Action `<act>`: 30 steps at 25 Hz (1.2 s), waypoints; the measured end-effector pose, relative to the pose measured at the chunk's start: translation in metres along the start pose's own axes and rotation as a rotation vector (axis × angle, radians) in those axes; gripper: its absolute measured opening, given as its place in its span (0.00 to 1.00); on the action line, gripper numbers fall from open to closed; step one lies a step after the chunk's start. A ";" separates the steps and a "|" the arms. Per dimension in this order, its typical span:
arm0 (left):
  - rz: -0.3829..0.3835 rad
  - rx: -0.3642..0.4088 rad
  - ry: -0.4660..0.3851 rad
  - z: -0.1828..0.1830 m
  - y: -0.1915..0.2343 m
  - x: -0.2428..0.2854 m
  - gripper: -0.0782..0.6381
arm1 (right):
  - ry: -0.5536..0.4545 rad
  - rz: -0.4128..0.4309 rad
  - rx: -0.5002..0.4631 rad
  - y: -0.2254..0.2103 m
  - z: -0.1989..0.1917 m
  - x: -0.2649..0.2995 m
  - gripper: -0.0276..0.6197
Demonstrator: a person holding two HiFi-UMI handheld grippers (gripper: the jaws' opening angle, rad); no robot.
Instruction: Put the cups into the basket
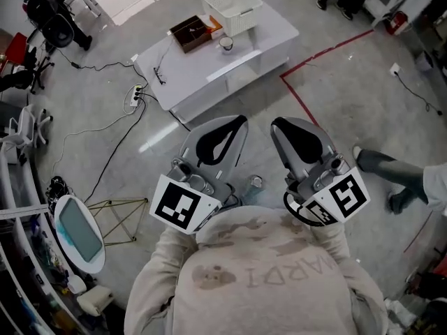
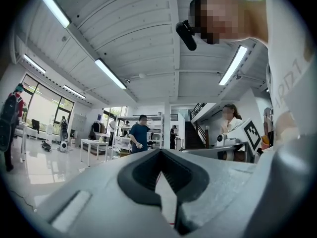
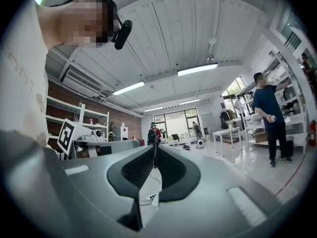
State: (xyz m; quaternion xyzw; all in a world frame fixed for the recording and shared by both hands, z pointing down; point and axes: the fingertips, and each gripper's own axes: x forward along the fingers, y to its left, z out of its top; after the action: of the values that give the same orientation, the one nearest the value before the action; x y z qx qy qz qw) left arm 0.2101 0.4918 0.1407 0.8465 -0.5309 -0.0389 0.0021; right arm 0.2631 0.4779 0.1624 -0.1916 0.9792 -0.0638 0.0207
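Both grippers are closed and empty: the left gripper point(image 1: 241, 121) and the right gripper point(image 1: 277, 124) have their jaw tips together, with only floor seen through the gap behind. They are held well away from the table point(image 1: 269, 40). Only the head view shows the table, with the cup point(image 1: 226, 43) on it just beside the basket point(image 1: 230, 5). The gripper views show the ceiling and people standing.

Person, lower centre of frame: pale beige sweatshirt point(image 1: 265, 285) with faint printed lettering and darker blotches. Left claw point(image 1: 236, 127) and right claw point(image 1: 281, 125): rounded grey shells lined with black ribbed pads. Left cube point(image 1: 183, 204) and right cube point(image 1: 343, 195): white with black square markers. A black cable point(image 1: 292, 208) loops beside the right cube.
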 end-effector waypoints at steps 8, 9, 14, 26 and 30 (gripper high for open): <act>0.019 -0.010 0.042 -0.016 0.024 0.040 0.11 | 0.001 0.003 0.054 -0.043 -0.015 0.014 0.12; 0.015 -0.008 0.042 -0.019 0.029 0.046 0.11 | 0.001 -0.002 0.050 -0.049 -0.015 0.018 0.12; -0.013 -0.029 0.032 -0.026 0.057 0.072 0.11 | 0.010 -0.040 0.035 -0.075 -0.015 0.039 0.12; -0.061 0.009 0.021 -0.012 0.182 0.120 0.11 | 0.007 -0.068 0.009 -0.123 0.005 0.169 0.12; -0.072 0.026 0.034 -0.016 0.227 0.119 0.11 | 0.001 -0.101 0.027 -0.136 0.003 0.212 0.12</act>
State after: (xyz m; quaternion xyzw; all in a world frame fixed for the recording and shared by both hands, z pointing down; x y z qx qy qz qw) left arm 0.0589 0.2855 0.1598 0.8656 -0.5004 -0.0177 -0.0011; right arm 0.1179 0.2731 0.1743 -0.2405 0.9673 -0.0780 0.0195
